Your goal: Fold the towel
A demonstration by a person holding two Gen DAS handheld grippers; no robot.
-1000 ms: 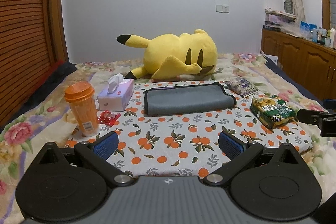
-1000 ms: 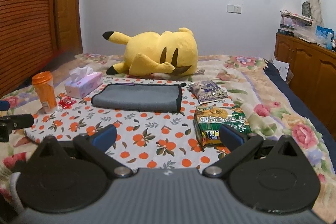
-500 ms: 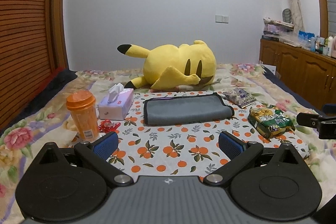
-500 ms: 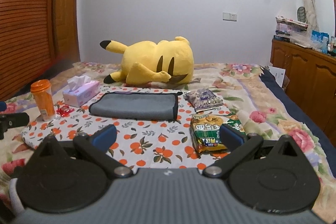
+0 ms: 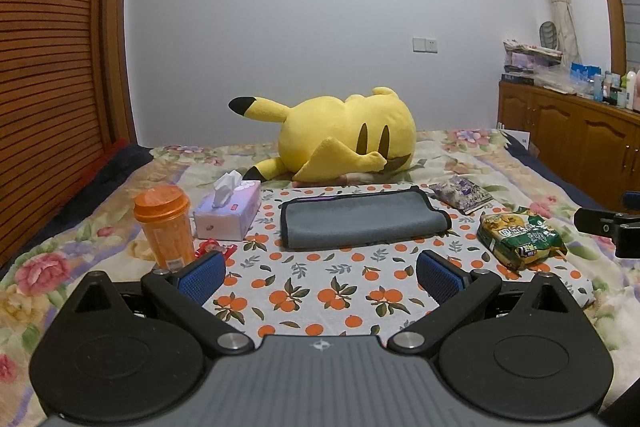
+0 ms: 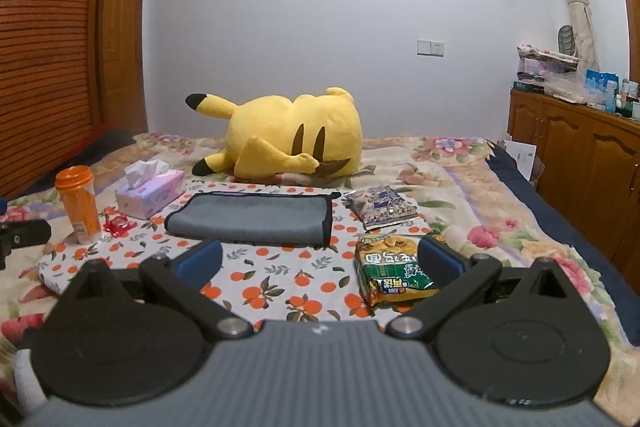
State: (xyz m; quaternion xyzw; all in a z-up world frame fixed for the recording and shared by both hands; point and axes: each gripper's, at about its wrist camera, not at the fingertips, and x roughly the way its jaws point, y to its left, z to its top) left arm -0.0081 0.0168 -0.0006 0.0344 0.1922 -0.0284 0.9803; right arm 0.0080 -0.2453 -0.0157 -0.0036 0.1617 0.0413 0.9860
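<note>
A grey towel [image 5: 360, 219] with a dark trim lies folded on an orange-print cloth [image 5: 320, 291] on the bed; it also shows in the right wrist view [image 6: 250, 215]. My left gripper [image 5: 320, 273] is open and empty, well short of the towel's near edge. My right gripper [image 6: 320, 261] is open and empty, also short of the towel and over the cloth. Each gripper shows at the edge of the other's view.
An orange cup [image 5: 164, 225], a tissue box [image 5: 230, 213] and a red wrapper [image 5: 214, 249] sit left of the towel. A green noodle packet [image 5: 520, 237] and a purple packet [image 5: 462, 193] lie right. A yellow plush [image 5: 344, 139] lies behind. Wooden cabinets [image 5: 580, 147] stand right.
Both grippers have drawn back and tilted up; the towel and the bed sit lower and farther in both views. Both stay open and empty.
</note>
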